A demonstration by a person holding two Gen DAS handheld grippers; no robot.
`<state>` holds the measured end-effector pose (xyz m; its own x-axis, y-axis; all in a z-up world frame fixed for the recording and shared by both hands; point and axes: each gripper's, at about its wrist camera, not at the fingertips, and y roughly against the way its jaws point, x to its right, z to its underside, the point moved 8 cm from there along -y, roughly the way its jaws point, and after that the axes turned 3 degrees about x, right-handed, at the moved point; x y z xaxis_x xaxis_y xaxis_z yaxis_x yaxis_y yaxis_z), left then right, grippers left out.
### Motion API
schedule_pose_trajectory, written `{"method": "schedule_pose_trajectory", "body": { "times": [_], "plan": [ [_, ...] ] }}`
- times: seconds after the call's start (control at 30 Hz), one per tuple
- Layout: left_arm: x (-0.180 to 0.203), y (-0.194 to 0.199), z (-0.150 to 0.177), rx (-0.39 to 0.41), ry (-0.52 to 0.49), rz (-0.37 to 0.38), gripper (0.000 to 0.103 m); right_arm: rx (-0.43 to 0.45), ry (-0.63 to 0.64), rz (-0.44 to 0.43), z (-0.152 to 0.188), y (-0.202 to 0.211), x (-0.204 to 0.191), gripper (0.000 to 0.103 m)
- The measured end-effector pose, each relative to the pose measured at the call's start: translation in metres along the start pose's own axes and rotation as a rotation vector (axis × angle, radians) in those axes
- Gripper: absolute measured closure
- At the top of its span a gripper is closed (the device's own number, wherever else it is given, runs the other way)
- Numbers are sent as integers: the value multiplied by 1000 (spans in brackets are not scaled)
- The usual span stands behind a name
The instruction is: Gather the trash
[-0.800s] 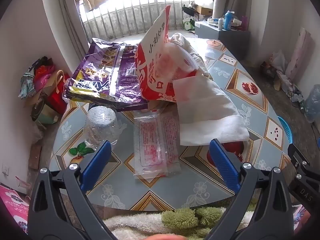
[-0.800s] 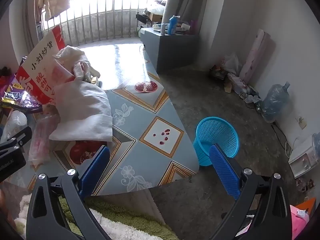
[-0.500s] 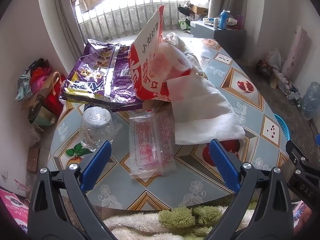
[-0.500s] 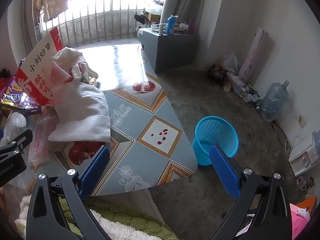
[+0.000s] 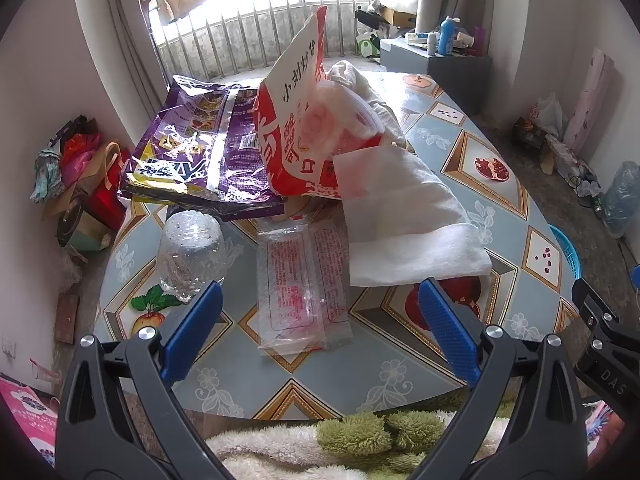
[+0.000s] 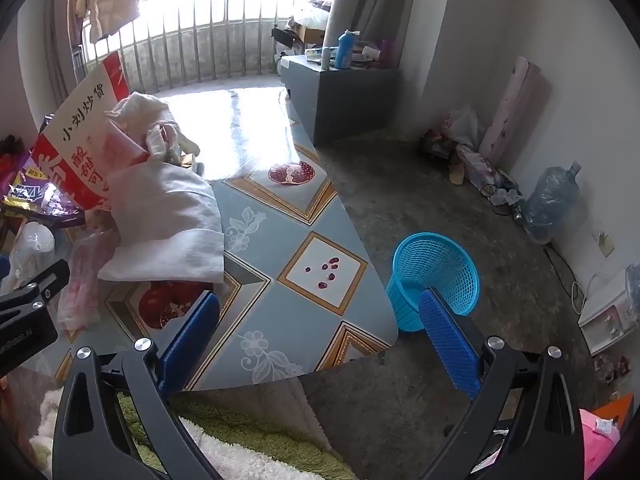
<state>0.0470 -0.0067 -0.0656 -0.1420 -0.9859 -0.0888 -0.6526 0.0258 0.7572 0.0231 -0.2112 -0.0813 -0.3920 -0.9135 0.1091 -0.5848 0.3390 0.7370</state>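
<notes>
Trash lies on a patterned round table (image 5: 500,200): a clear plastic wrapper with red print (image 5: 302,284), a crumpled clear bottle (image 5: 190,254), a white cloth (image 5: 404,220), a red and white bag (image 5: 296,120) and a purple foil bag (image 5: 200,152). My left gripper (image 5: 320,308) hovers open above the table's near edge, with the wrapper lying below its gap and nothing held. My right gripper (image 6: 320,316) is open and empty over the table's right edge (image 6: 360,264). A blue mesh basket (image 6: 434,276) stands on the floor beside the table.
A grey cabinet (image 6: 340,96) with bottles stands by the window railing. Bags and a large water jug (image 6: 554,200) line the right wall. More bags (image 5: 76,168) sit on the floor at left. Fluffy green and white fabric (image 5: 360,440) lies below both grippers.
Both grippers have drawn back slightly from the table, so more of it shows. Both stay open; nothing on the table moved.
</notes>
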Motion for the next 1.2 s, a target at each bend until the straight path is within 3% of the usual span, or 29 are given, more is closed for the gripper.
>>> {"method": "schedule_pose_trajectory", "body": {
  "times": [1.2],
  "plan": [
    [-8, -1, 1, 0, 2, -8, 9, 2, 1, -5, -1, -1, -5, 6]
  ]
}}
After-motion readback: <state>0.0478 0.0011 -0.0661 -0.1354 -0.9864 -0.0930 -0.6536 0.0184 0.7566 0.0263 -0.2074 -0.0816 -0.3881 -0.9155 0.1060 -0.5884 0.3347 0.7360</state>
